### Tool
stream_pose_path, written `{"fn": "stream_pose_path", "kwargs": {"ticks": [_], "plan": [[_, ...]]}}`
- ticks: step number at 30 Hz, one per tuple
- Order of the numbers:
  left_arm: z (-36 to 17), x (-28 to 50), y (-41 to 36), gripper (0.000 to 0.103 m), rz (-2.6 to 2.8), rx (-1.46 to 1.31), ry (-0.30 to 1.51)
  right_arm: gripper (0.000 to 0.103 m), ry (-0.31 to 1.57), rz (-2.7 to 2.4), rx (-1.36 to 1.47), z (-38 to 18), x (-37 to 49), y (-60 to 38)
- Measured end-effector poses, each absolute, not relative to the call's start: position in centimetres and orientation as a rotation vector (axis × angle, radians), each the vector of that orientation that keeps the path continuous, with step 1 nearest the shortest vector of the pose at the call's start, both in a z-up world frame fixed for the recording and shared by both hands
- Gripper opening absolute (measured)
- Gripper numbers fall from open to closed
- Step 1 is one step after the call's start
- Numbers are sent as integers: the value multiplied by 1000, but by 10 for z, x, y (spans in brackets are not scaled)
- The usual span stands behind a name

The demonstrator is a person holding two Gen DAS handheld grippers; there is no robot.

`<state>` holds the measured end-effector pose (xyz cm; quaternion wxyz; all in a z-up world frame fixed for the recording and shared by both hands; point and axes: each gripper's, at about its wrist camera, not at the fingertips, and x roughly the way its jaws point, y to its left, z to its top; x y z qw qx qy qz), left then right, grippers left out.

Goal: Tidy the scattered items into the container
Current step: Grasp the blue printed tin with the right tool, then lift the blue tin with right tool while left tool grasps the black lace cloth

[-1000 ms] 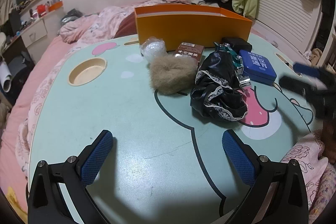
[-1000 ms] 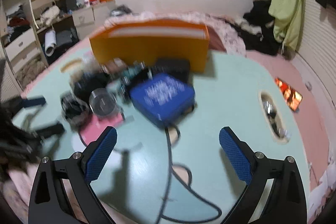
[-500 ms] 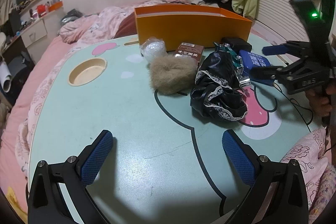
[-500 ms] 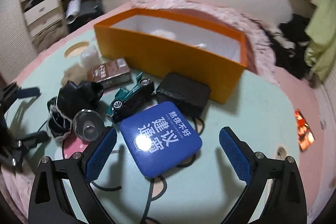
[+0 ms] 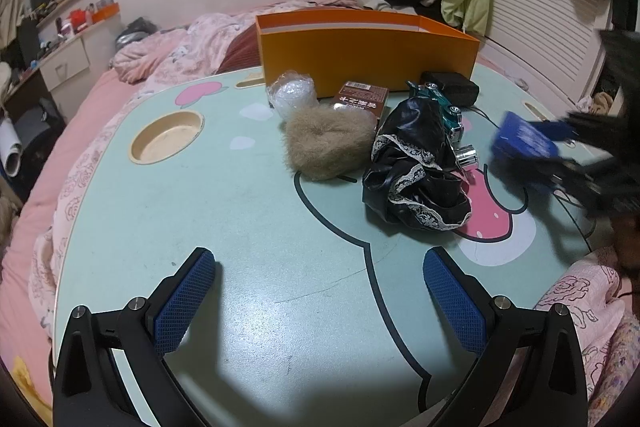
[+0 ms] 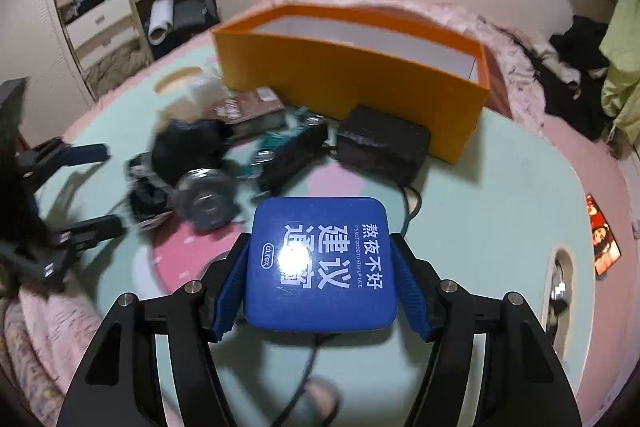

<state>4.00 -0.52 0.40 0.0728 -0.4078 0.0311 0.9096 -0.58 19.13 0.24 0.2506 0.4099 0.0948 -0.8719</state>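
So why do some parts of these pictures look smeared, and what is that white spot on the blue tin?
Left wrist view: the right gripper is streaked by motion blur; the table stays sharp, its edges bowed by the fisheye. Right wrist view: the blue tin, between the closing jaws, is crisp; the white spot is lamp glare, and the clutter behind is smeared.

On the surface there are one orange box, one blue tin, one toy car, one black pouch, one brown packet, one fur puff, one black lace cloth, one plastic-wrapped ball and one silver cap.
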Motion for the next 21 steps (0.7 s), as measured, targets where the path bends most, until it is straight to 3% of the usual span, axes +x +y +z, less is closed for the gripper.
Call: {"fn": "stream_pose_path", "kwargs": {"ticks": [5, 13, 14, 16, 21], "plan": [[4, 40, -5, 103, 2732, -1224, 93, 66, 135, -2416, 1060, 10, 29, 187], [4, 41, -5, 103, 2732, -1224, 93, 67, 163, -2622, 1027, -14, 42, 184], [4, 40, -5, 103, 2733, -1224, 93, 69, 167, -2624, 1031, -13, 41, 183], [4, 41, -5, 103, 2733, -1224, 95, 85, 164, -2628, 1045, -12, 38, 183], [4, 40, -5, 103, 2733, -1224, 95, 87, 154, -2638, 1031, -13, 36, 184]]}}
